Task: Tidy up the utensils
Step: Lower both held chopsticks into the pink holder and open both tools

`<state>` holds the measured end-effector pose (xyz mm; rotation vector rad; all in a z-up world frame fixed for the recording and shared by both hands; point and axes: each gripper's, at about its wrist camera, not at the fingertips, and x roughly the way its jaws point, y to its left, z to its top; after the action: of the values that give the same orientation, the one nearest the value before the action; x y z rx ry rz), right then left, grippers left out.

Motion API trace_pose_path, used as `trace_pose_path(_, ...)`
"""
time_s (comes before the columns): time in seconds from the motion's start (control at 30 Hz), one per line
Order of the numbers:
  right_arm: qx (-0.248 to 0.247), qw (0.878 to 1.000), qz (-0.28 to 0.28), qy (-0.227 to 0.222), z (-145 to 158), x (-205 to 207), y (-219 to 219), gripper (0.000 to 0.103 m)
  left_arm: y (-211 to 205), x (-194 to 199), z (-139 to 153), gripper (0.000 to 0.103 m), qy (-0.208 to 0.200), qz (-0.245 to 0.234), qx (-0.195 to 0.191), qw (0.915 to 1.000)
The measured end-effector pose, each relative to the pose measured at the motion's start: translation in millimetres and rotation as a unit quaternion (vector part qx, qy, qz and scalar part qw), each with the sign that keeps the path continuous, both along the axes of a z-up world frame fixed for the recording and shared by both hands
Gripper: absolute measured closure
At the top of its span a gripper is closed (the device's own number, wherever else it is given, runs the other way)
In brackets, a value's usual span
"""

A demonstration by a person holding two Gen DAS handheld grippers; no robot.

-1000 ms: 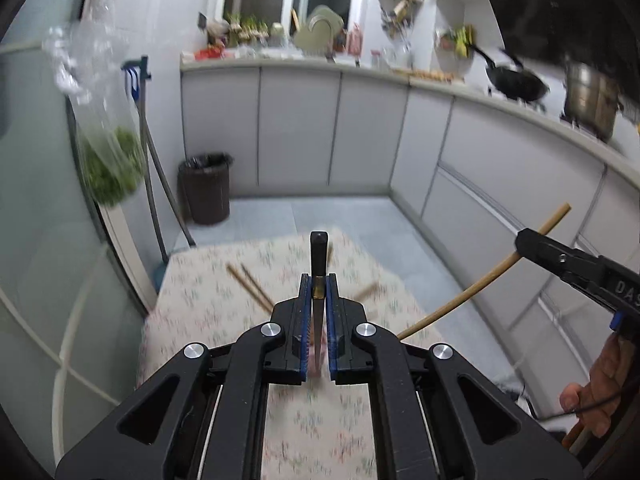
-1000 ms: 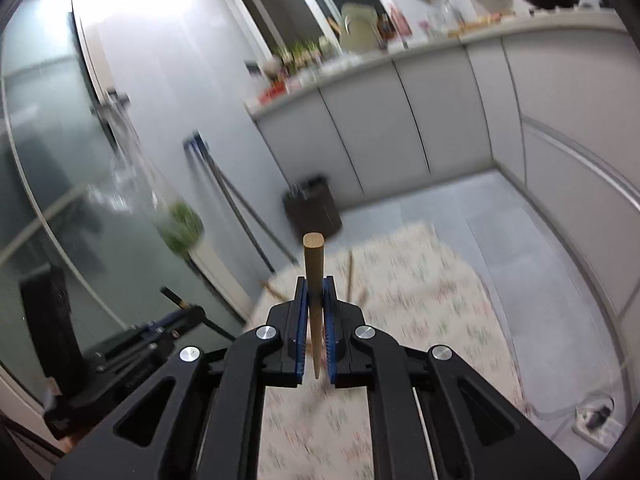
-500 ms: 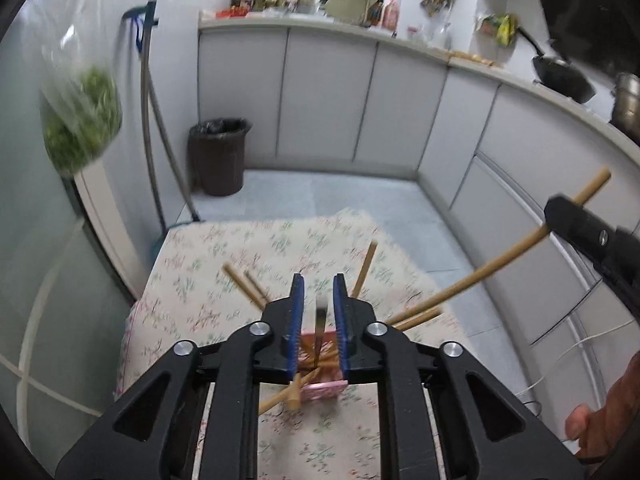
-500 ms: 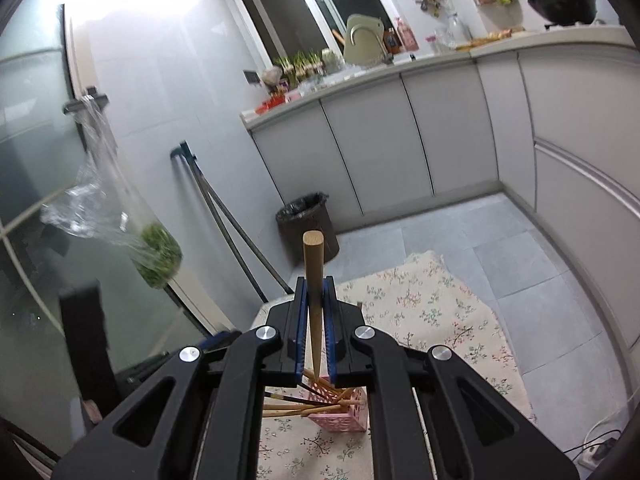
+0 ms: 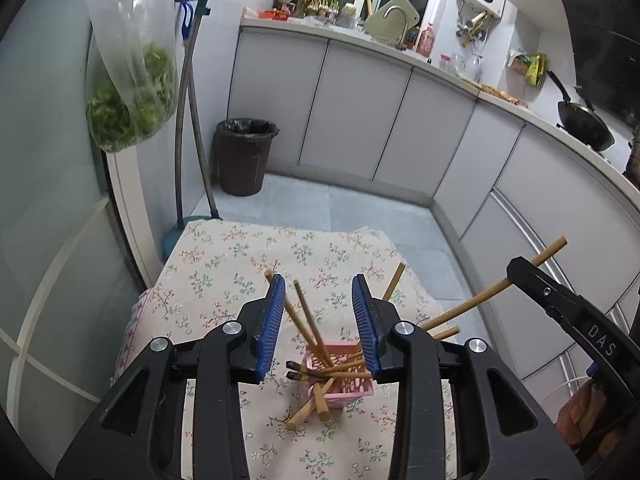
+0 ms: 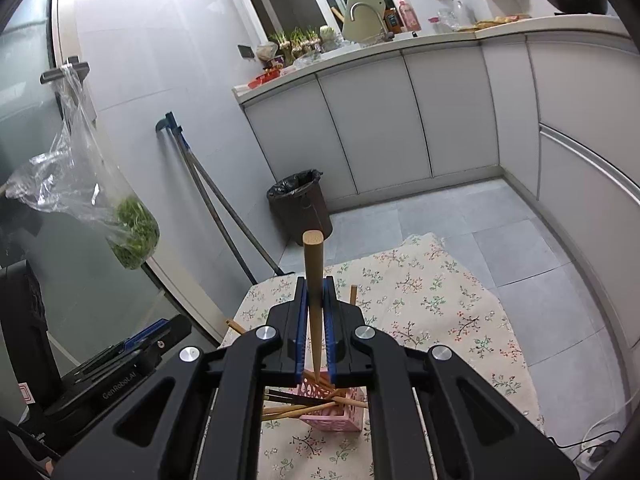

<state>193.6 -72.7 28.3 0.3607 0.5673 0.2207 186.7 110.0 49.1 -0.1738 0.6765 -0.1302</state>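
Observation:
A pink lattice holder [image 5: 352,386] stands on the floral tablecloth [image 5: 224,280] with several chopsticks [image 5: 316,376] sticking out of it. My left gripper [image 5: 319,304] is open and empty above the holder. My right gripper [image 6: 315,300] is shut on a wooden chopstick [image 6: 313,264], held upright with its lower tip over the pink holder [image 6: 344,416]. The right gripper with its chopstick [image 5: 496,292] also shows at the right of the left wrist view. Loose chopsticks [image 5: 394,280] lie on the cloth beyond the holder.
A dark trash bin [image 5: 244,156] stands on the tiled floor by the grey cabinets [image 5: 360,120]. A bag of greens [image 5: 132,92] hangs at the left by a glass door. Mop handles [image 5: 188,120] lean on the wall. The left gripper body [image 6: 120,376] sits at lower left.
My left gripper has opened and let go of the dark-tipped chopstick, which now lies in the pink holder. Both grippers have tilted down over the holder; the right still grips its chopstick.

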Motion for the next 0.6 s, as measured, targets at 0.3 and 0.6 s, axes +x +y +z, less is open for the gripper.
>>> trace_pose_path(0.3, -0.022, 0.999, 0.0, 0.043, -34, 17, 16, 0.073, 6, -2, -4, 0.047, -0.008, 0.024, 0.014, 0.9996)
trace_pose_path(0.6, -0.051, 0.998, -0.023, 0.018, -21, -6, 5, 0.065, -11, -19, 0, 0.026, -0.043, 0.045, 0.075, 0.9952)
